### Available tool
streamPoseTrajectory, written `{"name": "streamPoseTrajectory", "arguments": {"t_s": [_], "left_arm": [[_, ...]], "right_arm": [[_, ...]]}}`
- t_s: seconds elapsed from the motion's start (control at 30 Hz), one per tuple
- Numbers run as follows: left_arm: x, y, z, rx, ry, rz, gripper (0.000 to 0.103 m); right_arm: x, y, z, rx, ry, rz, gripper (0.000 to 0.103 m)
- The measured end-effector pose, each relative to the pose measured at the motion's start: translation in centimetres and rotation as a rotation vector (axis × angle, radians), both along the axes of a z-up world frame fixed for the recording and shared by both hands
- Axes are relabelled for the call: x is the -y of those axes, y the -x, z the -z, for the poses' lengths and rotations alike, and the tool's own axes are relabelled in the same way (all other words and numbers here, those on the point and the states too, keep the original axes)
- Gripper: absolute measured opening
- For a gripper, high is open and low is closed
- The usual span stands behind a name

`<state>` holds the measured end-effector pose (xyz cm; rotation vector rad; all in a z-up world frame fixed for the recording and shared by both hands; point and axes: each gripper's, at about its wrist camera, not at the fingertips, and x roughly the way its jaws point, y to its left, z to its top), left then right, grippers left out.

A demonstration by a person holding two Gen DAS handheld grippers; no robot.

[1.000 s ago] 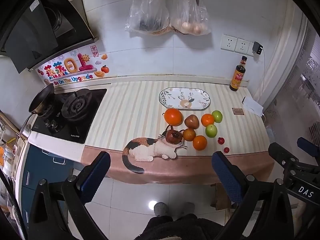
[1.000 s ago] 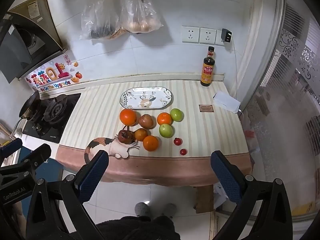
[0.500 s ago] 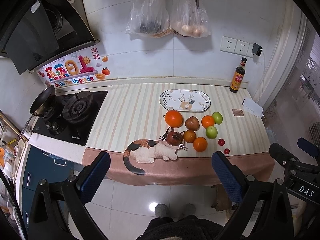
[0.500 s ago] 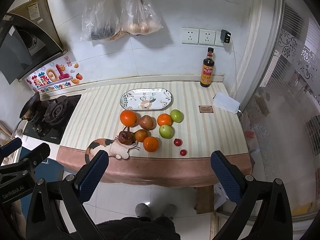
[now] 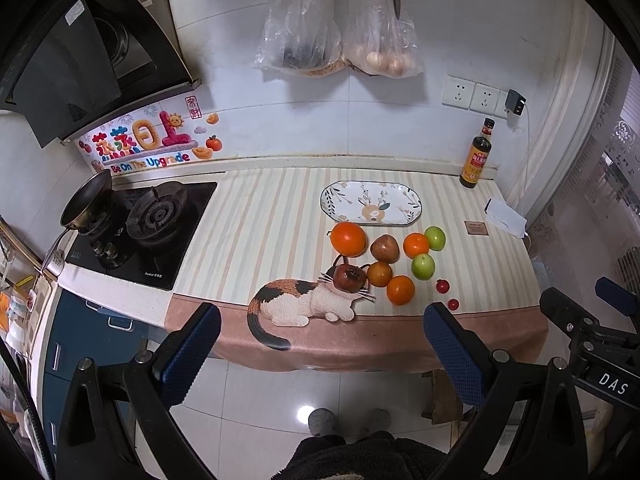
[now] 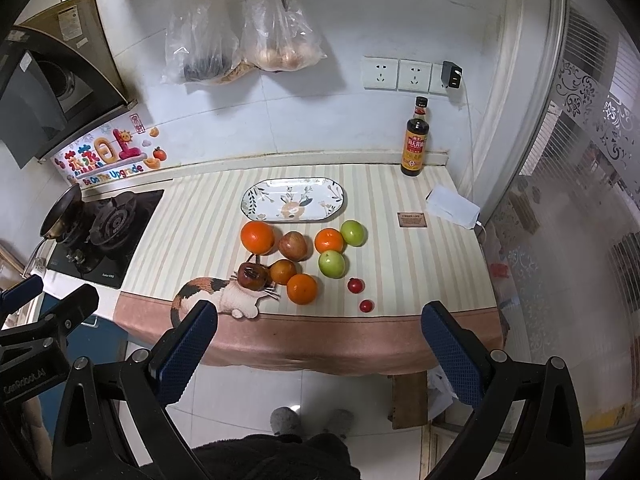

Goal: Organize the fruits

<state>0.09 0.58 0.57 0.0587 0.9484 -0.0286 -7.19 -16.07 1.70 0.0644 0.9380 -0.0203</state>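
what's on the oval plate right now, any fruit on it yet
No fruit. The plate shows only its printed deer and leaf pattern. All the fruit sits on the striped cloth in front of it. Nothing covers the plate.

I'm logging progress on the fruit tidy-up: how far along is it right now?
Nothing looks done: the oval floral plate holds no fruit. Nothing is in hand: the left gripper and right gripper are both open, short of the counter. Left to do: the oranges, green apples, brownish fruits and small red fruits sit loose on the striped cloth.

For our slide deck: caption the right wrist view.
Open right gripper above the floor, facing loose fruit before an empty oval patterned plate.
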Motion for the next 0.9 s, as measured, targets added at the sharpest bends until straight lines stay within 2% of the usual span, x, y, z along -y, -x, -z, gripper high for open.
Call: {"name": "streamPoseTrajectory", "arguments": {"t_s": [0.9], "left_arm": [[-0.14,0.53,-0.32,0.005,-0.001,-0.003,0.103]], "right_arm": [[-0.27,0.59,-0.38,0.008,-0.006,-0.005,0.103]]}}
